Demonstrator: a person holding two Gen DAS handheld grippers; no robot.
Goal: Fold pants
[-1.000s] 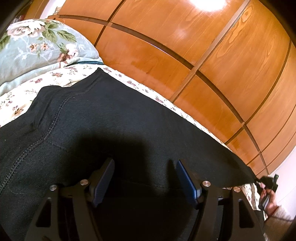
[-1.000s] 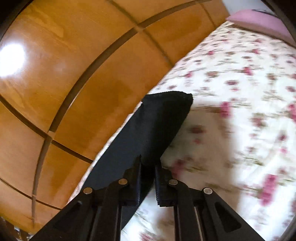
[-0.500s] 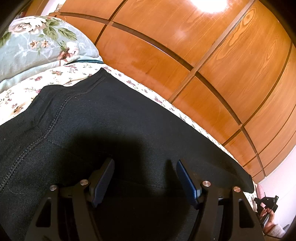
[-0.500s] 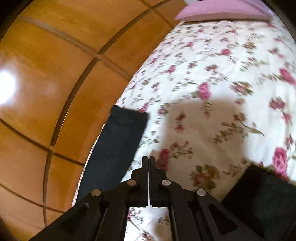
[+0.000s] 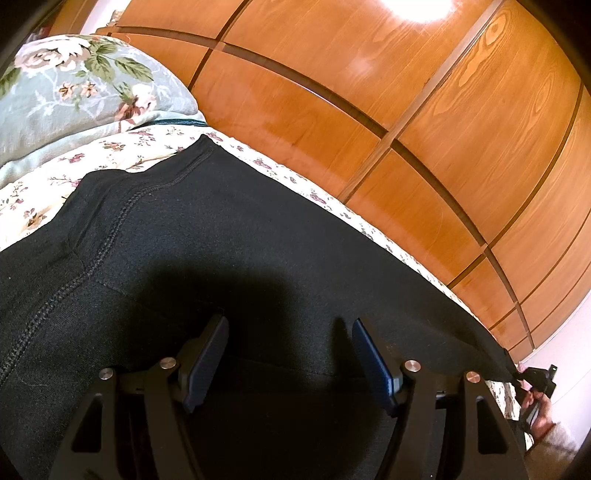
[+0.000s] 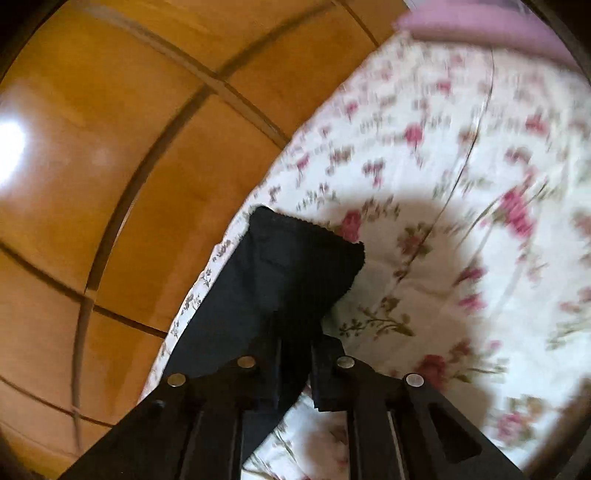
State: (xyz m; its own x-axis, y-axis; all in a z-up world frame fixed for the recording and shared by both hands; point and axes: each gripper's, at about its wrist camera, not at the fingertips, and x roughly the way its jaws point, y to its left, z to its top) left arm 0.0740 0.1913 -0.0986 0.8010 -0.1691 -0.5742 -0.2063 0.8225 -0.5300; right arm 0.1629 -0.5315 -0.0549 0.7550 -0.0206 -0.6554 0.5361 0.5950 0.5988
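Black pants (image 5: 229,236) lie flat on a floral bedsheet, seam and upper part at the left, one leg stretching away to the right. My left gripper (image 5: 290,347) is open and hovers just above the fabric. In the right wrist view, the leg end of the pants (image 6: 291,269) runs between the fingers of my right gripper (image 6: 295,350), which is shut on it near the cuff. The right gripper also shows in the left wrist view (image 5: 535,384) at the far end of the leg.
A wooden panelled wardrobe (image 5: 406,110) runs close along the bed's far edge. A pale green floral pillow (image 5: 74,92) lies at the left. A pink pillow (image 6: 480,26) lies at the far end of the floral sheet (image 6: 461,184).
My right gripper let go of the leg, shut empty over the sheet, then came back and closed on the leg end. My left gripper stayed open in place.
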